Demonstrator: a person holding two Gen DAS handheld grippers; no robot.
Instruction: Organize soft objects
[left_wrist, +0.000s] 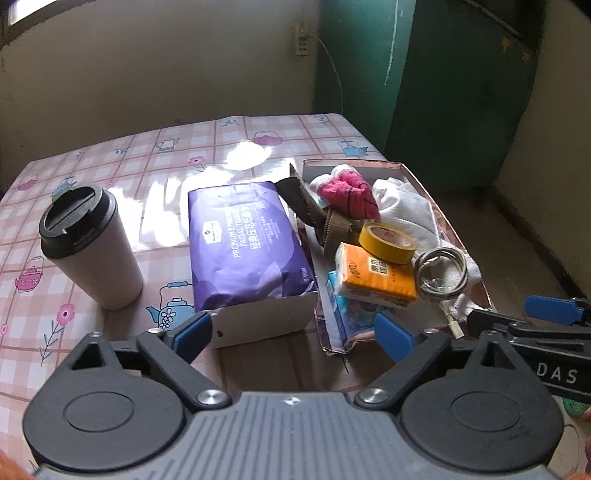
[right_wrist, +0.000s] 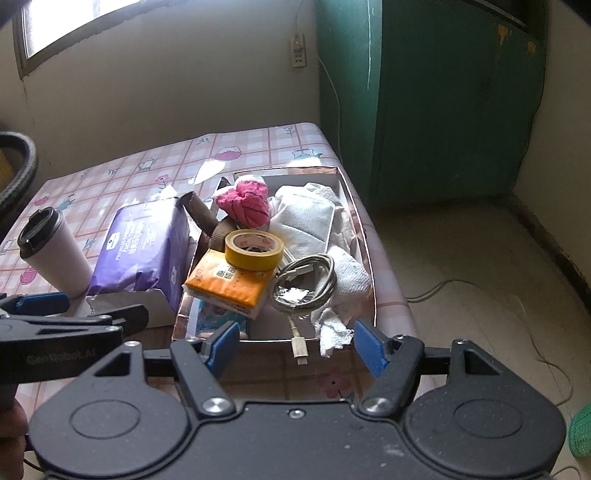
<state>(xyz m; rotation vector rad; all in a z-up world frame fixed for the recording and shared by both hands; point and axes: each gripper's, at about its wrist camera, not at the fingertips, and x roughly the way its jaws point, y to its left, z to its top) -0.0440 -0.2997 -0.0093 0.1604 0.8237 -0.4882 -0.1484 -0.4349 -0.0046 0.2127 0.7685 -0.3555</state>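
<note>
I hold both the left hand-held gripper (left_wrist: 291, 332) and right hand-held gripper (right_wrist: 295, 347) released at the cluttered box's (right_wrist: 364, 236) near edge, judging the pink sock bundle (right_wrist: 245, 203) my next pick.

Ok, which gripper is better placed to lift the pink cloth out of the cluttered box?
Probably right. The right gripper, open and empty, faces the box holding the pink cloth; the left gripper faces the purple tissue pack.

Glossy plastic tablecloth (left_wrist: 110, 155), shiny purple tissue pkg (left_wrist: 240, 240), matt white cloth (right_wrist: 306, 218)
</note>
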